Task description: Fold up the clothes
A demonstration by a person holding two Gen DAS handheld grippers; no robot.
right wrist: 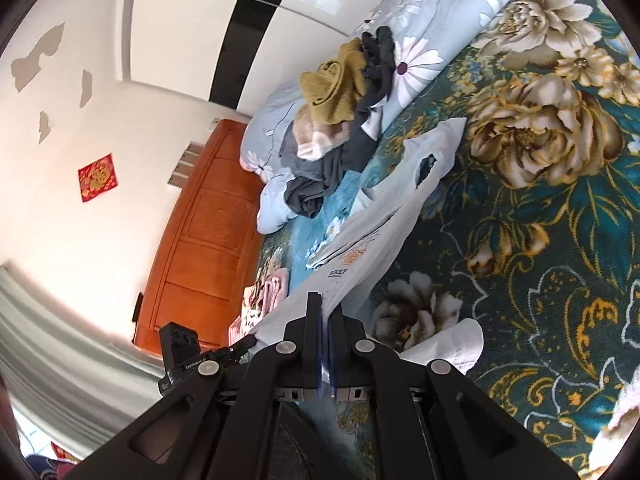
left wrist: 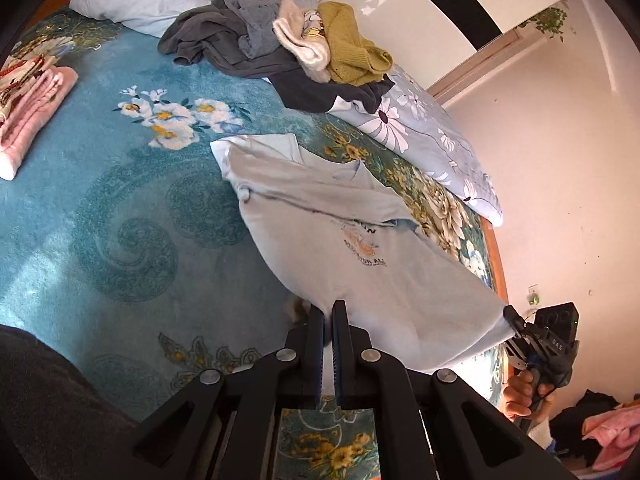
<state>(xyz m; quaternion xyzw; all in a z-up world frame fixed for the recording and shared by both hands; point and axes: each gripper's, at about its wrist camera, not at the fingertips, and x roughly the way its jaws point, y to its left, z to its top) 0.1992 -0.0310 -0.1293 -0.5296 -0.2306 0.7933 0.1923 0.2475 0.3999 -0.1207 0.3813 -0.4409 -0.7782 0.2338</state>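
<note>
Several unfolded clothes [left wrist: 280, 36] heaped behind pale shirt [left wrist: 352, 248] (lifted), pink stack [left wrist: 32, 112] left

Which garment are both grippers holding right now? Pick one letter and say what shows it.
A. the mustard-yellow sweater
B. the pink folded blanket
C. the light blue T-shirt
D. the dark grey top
C: the left gripper and right gripper are each shut on the hem of the light blue T-shirt, which stretches between them above the bed cover.
</note>
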